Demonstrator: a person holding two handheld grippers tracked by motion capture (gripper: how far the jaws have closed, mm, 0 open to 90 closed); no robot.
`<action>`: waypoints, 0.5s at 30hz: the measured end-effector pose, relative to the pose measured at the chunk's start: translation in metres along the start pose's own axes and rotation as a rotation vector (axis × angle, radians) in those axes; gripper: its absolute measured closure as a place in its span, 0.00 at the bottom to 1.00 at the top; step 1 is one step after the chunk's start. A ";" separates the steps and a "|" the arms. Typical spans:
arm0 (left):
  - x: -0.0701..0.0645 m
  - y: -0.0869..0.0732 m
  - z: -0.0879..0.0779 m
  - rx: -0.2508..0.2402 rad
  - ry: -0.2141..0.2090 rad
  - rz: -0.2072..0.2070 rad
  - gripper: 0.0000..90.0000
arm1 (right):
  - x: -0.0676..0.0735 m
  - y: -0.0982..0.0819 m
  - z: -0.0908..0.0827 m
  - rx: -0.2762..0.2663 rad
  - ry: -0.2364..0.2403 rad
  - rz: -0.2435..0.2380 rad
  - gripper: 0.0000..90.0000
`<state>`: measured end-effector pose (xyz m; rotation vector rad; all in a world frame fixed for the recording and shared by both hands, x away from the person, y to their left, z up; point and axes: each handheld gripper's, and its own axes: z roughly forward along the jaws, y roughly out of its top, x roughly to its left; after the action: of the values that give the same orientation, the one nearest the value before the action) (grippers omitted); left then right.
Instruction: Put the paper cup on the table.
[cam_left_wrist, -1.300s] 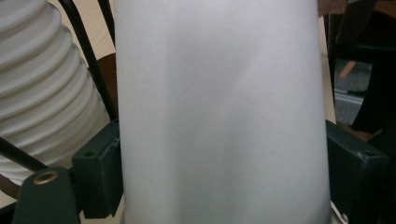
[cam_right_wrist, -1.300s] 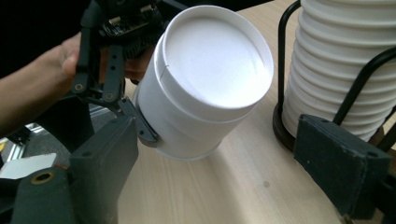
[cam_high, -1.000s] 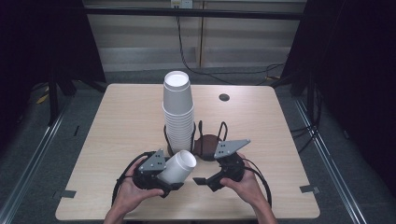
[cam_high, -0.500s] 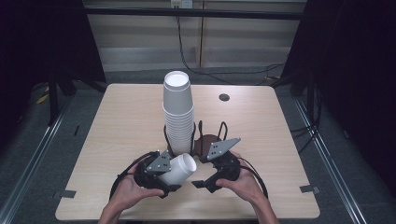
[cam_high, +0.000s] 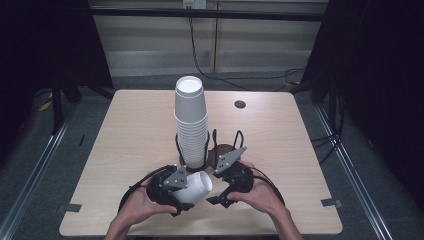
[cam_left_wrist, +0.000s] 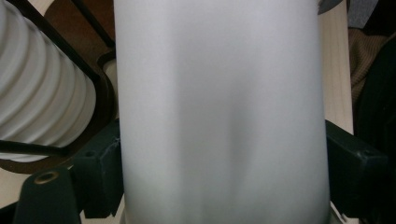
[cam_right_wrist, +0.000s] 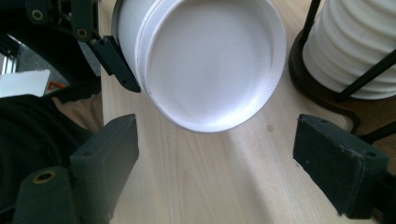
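Two grippers low at the near table (cam_high: 125, 130) edge: left gripper (cam_high: 187, 192) clamped on a cup (cam_high: 197, 186) lying sideways, base toward the right gripper (cam_right_wrist: 215, 154), jaws spread and empty just before it. Behind, stack (cam_high: 191, 122) in a wire holder (cam_high: 220, 150). Best to keep the squeeze light, avoid denting the wall, bring the spread jaws squarely around the base. No readable print anywhere.

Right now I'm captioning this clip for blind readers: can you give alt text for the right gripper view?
A white paper cup lies sideways, its base facing the camera, gripped by the left claw. The right claw stands open below it over the wooden table, beside a cup stack in a black holder.
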<state>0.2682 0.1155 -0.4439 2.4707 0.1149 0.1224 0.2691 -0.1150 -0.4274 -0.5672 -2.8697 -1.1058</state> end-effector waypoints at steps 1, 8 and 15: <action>0.000 0.000 0.000 0.012 -0.007 0.002 0.17 | 0.000 0.000 0.001 0.006 0.002 -0.003 0.15; -0.001 0.003 0.004 0.045 -0.018 0.023 0.17 | 0.000 0.003 0.006 0.088 0.054 -0.016 0.17; -0.004 0.008 0.006 0.086 -0.032 0.056 0.17 | -0.001 0.007 0.010 0.140 0.041 -0.037 0.17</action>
<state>0.2653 0.1050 -0.4439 2.5615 0.0383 0.1031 0.2733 -0.1037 -0.4306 -0.4814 -2.9037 -0.8991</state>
